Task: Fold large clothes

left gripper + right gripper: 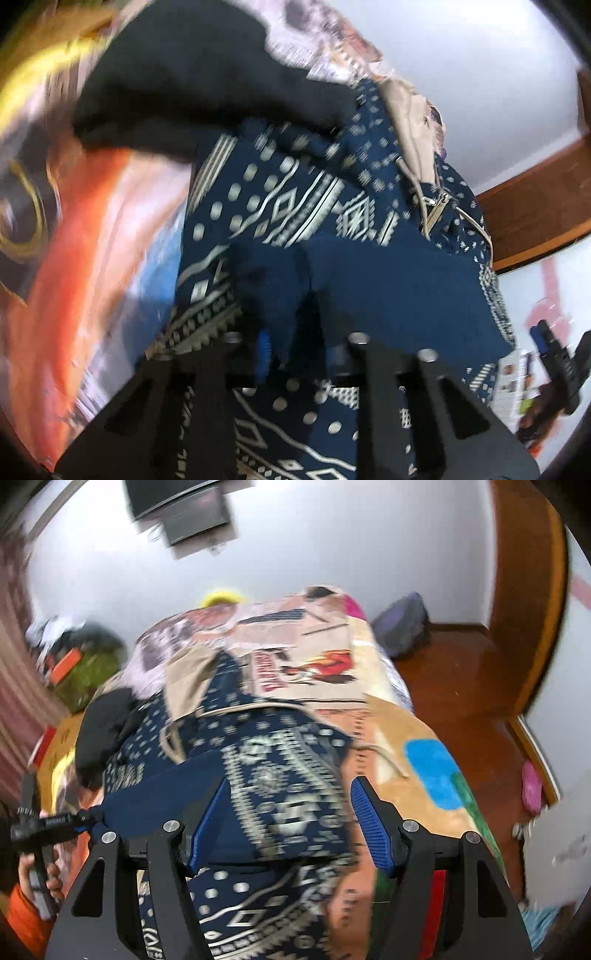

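Note:
A large navy garment with a white geometric print (295,206) lies on a bed; it also shows in the right wrist view (280,775). My left gripper (291,332) is shut on a fold of its plain navy cloth, and shows at the left of the right wrist view (79,821), pulling that cloth taut. My right gripper (288,812) is open, its blue pads (373,830) either side of the printed cloth without touching it. It also shows at the right edge of the left wrist view (554,354).
The bed has a colourful printed cover (424,746). A black garment (192,74) lies beside the navy one, and a beige garment (188,679) lies beyond it. A wooden floor (461,675) and a dark bag (402,624) are to the right.

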### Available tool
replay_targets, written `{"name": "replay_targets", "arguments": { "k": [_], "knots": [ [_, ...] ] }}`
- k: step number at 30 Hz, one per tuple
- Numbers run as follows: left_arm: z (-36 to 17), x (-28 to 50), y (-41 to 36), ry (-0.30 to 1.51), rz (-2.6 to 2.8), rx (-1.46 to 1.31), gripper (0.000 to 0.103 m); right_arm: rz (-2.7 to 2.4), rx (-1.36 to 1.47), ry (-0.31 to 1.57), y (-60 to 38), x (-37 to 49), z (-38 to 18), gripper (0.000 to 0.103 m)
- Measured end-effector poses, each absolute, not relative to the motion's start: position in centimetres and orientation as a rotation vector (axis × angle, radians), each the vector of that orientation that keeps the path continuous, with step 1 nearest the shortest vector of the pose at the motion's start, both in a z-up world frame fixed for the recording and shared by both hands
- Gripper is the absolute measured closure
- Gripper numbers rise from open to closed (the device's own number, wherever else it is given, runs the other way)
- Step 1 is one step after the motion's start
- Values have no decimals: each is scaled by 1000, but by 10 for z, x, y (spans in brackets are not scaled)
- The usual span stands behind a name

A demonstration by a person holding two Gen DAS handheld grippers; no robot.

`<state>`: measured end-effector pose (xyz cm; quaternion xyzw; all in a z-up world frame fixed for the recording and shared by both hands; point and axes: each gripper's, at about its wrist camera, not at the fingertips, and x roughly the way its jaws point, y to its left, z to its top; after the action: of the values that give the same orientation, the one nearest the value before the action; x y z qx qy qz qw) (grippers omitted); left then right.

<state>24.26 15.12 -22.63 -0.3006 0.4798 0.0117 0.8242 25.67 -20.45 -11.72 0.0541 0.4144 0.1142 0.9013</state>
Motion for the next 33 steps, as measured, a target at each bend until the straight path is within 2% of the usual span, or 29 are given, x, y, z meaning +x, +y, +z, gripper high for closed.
{"name": "replay_targets", "arguments": {
  "k": [5, 9, 13, 18, 21, 23, 24, 33],
  "knots": [
    [-166, 241, 147, 835, 71, -485, 97, 236, 232, 905, -230, 267, -129, 39],
    [-146, 241, 163, 770, 98, -477, 97, 220, 248, 954, -228, 272, -148, 39],
    [-163, 246, 178, 831, 133, -455, 97, 238, 238, 999, -219, 273, -165, 39],
    [-222, 255, 173, 1009, 154, -408, 95, 243, 226, 1033, -214, 272, -179, 39],
    [-252, 253, 169, 1086, 169, -394, 82, 241, 219, 1039, -215, 272, -178, 39],
    [-256, 249, 171, 1081, 217, -377, 66, 241, 207, 1043, -214, 273, -177, 39],
    [-254, 248, 172, 1076, 248, -361, 55, 242, 200, 1044, -213, 273, -175, 39],
    [-196, 252, 184, 957, 296, -217, 53, 256, 141, 963, -204, 288, -139, 39]
  ]
}}
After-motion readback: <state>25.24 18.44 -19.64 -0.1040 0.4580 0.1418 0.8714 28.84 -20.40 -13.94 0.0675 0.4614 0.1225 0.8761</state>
